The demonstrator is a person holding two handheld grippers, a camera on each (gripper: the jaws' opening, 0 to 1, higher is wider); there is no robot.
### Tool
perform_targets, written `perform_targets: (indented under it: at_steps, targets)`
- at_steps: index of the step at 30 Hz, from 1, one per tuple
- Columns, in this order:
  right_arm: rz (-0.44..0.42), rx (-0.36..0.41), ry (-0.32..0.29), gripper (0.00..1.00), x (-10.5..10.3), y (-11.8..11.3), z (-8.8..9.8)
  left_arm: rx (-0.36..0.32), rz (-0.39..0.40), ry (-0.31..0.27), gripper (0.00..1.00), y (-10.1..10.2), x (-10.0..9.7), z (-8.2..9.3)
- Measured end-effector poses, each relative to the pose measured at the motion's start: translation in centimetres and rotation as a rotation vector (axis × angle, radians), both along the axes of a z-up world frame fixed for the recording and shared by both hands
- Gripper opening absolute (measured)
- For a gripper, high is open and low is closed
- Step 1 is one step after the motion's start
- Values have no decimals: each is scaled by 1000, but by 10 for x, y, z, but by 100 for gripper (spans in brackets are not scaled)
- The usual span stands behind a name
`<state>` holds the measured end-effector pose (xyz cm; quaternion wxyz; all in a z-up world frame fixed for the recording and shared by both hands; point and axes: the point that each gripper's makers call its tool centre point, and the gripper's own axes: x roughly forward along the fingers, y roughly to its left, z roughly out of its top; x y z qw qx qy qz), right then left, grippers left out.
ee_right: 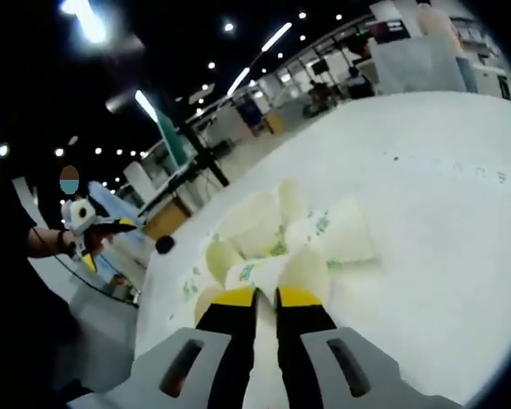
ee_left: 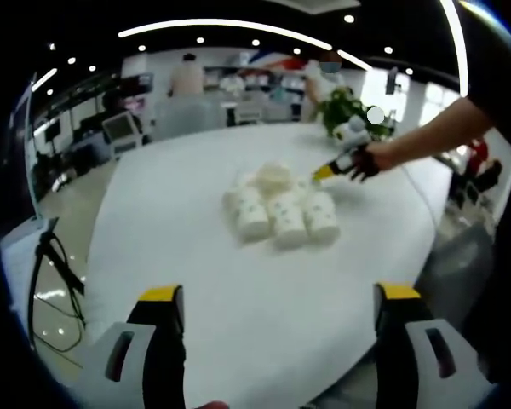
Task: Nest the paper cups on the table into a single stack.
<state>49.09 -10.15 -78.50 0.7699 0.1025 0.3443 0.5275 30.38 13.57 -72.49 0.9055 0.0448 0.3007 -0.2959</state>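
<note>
While the paper cups (ee_left: pixel 281 213) lie loose in a huddle mid-desk (ee_left: pixel 196 281), none visibly nested, stacking looks barely begun: right tongs (ee_right: pixel 266 298) nearly closed at the cluster's edge, grip uncertain; left tongs (ee_left: pixel 279 298) wide open, empty, well short

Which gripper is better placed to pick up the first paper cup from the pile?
The right gripper, I judge: its nearly closed jaws sit right at the paper cups. The left gripper hangs open near the table edge, well short of the pile.
</note>
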Motion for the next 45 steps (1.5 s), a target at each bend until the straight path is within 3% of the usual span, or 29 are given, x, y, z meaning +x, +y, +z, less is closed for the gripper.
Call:
perform_targets:
  at_steps: [18, 45]
  targets:
    - [-19, -4, 3, 1, -7, -9, 7, -6, -5, -21, 91, 1, 2, 5]
    - [-44, -26, -17, 0, -29, -20, 33, -26, -10, -69, 90, 8, -2, 20]
